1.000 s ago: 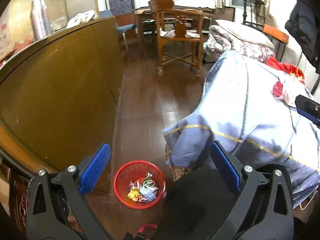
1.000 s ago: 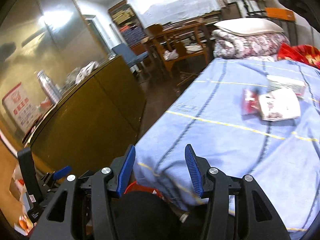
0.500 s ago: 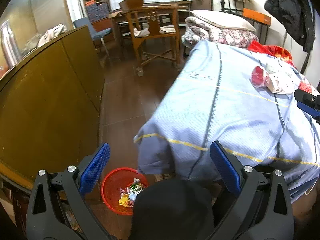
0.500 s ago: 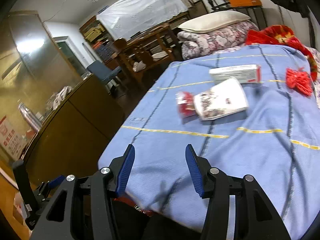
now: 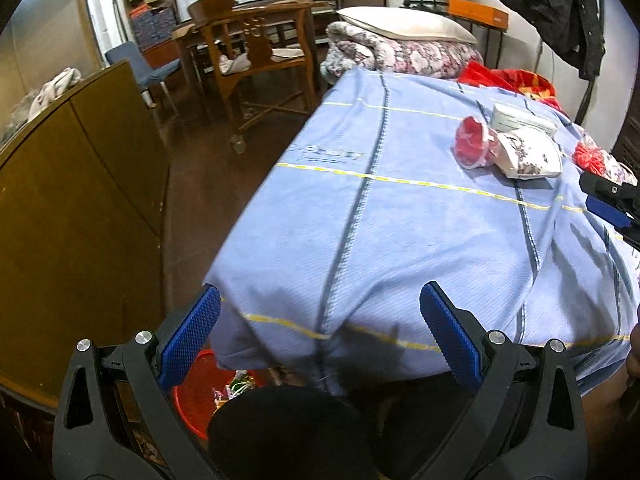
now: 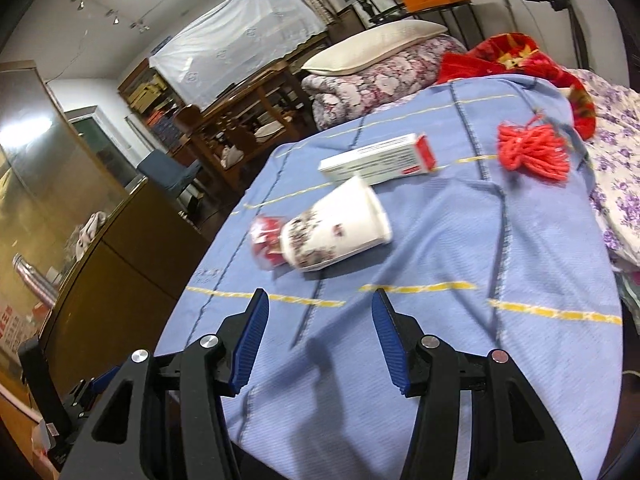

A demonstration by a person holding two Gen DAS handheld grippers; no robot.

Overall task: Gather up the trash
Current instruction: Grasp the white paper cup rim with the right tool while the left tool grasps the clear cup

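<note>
On bed's blue blanket (image 6: 440, 264): paper cup (image 6: 340, 228) on side, touching red wrapper (image 6: 266, 238); white box (image 6: 380, 158) just behind. Red trash basket (image 5: 196, 384) on floor below bed corner. Left gripper (image 5: 320, 332) fingers wide, empty; right gripper (image 6: 318, 340) fingers partly spread, empty, angled down near cup.

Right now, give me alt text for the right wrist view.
The open, empty right gripper hovers over a blue bedspread, pointing toward a tipped paper cup beside a crumpled red wrapper. A white carton and red yarn tassel lie beyond.
</note>
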